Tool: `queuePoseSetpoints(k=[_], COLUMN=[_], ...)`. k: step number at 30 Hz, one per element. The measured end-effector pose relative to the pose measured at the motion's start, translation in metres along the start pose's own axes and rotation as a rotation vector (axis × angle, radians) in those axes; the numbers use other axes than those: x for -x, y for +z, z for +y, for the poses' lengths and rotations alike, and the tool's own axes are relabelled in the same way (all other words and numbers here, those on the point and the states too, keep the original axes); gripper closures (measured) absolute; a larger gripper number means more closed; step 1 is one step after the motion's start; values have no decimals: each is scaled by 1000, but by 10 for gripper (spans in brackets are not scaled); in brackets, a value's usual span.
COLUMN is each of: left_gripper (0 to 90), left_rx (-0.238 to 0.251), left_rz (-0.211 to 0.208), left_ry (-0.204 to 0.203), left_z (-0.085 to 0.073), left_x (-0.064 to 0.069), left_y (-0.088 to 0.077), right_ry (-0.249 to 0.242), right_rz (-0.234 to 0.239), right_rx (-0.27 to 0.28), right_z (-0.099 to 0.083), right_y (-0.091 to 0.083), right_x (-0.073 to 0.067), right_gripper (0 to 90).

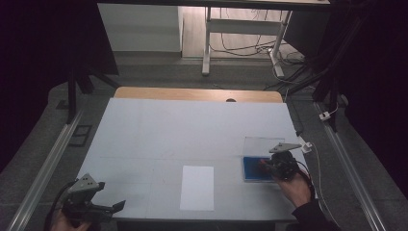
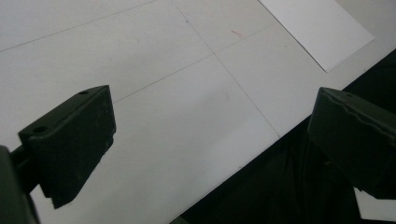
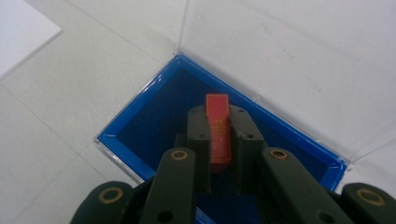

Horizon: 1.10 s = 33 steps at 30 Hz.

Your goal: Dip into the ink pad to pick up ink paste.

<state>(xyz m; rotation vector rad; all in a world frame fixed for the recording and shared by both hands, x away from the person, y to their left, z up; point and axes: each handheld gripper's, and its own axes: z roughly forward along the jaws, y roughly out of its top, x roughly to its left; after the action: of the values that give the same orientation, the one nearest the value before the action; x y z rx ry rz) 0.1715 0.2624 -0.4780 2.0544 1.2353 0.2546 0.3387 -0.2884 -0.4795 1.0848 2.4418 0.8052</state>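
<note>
Glossy blue plastic box [image 3: 140,116] — matt white paper sheet [image 1: 197,187].

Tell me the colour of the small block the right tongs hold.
Red-orange block, clearest in the right gripper view.

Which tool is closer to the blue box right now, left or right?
Right. The right tool sits over the blue box, shut on a red block. The left tool is open at the table's opposite near corner, beyond the white sheet.
</note>
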Motion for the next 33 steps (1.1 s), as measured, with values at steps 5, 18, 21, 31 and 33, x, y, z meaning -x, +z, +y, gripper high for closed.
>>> queuePoseSetpoints(k=[5, 18, 21, 31, 33], left_gripper=[13, 15, 15, 15, 16], left_rx=[0, 1, 0, 0, -1], left_rz=[0, 0, 1, 1, 2], left_ry=[0, -8, -7, -5, -4], left_z=[0, 0, 0, 0, 0], left_x=[0, 0, 0, 0, 0], left_y=[0, 0, 0, 0, 0], right_ry=[6, 25, 38, 103, 108], right_rz=[7, 34, 37, 43, 43], right_rx=[-2, 71, 86, 134, 133], right_z=[1, 3, 3, 1, 0], right_y=[-1, -11, -14, -26, -26], right_x=[1, 4, 5, 10, 13], right_gripper=[805, 801, 801, 800, 799])
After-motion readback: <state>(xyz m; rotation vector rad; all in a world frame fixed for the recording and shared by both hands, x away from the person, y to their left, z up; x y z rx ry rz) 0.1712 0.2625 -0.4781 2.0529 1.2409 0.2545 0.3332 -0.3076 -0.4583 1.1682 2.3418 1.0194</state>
